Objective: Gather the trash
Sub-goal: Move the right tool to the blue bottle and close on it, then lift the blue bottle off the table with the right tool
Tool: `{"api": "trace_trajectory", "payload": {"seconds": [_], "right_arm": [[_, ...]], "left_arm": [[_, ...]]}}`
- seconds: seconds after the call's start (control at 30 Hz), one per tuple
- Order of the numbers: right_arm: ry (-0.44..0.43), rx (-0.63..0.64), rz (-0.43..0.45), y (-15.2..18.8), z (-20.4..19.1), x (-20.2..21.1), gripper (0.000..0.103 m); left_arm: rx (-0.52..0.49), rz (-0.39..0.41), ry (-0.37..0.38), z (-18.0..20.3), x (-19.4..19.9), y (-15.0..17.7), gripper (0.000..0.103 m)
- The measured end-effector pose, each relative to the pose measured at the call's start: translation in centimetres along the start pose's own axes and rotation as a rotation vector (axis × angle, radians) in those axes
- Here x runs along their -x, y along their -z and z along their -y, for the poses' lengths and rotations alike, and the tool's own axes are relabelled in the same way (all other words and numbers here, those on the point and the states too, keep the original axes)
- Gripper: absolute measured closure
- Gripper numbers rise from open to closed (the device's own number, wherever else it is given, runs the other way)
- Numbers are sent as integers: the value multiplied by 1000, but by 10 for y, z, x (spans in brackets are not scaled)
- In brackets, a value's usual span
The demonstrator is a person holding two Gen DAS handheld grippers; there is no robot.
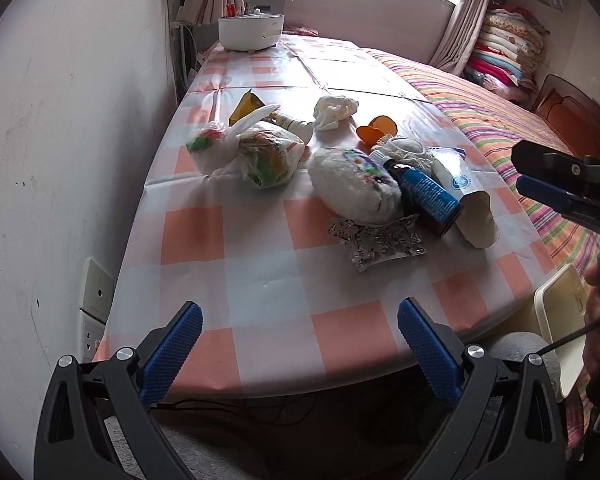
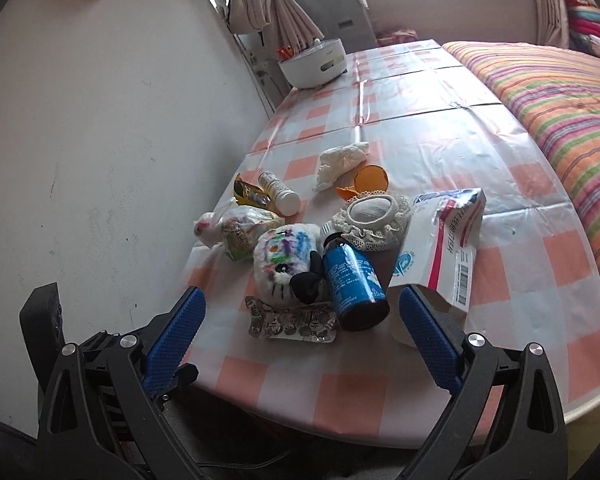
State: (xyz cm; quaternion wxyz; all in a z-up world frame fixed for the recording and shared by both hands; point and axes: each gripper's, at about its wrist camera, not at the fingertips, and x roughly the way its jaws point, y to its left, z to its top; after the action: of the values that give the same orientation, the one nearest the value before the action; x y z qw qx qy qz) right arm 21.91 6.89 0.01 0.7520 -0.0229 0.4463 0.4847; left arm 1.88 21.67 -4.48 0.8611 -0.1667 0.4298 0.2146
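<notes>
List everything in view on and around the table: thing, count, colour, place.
blue-labelled bottle: 1, dark with blue label, lying at the near end of the pile
plush toy: 1, white with coloured marks, left of the bottle
blister pack: 1, silver, nearest the table edge
medicine box: 1, white and red, right of the bottle
lace item: 1, cream, behind the bottle
orange peel: 1, orange, behind the lace item
crumpled tissue: 1, white, far side of the pile
white bottle: 1, lying on the left
snack bags: a few, mixed colours, left side
white cooker: 1, far end of the table
left hand-held gripper: open, empty
right hand-held gripper: open, empty
</notes>
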Motion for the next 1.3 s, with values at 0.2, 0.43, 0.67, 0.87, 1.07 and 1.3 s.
{"api": "trace_trajectory", "payload": {"seconds": [0.2,0.43,0.67,0.87,1.07,1.3], "right_arm": [[6,110,-115,-26,2,-32,8],[98,307,-259,-30,-7,-72,40],[129,321,-361,-30,5,-97,40],[134,325,-435,-32,7,-115,46],[121,321,-466,-34,5,-124,58],[85,246,-407,-27,14,-98,59]], "left_arm": [[9,1,-19,-9,1,-1,8],[49,-9,-20,-22,1,0,8],[60,-12,-25,-26,1,3,8],[63,-21,-16,-26,-1,5,8],[61,-27,-15,-24,-1,6,8],[63,-29,-4,-23,-4,4,8]]}}
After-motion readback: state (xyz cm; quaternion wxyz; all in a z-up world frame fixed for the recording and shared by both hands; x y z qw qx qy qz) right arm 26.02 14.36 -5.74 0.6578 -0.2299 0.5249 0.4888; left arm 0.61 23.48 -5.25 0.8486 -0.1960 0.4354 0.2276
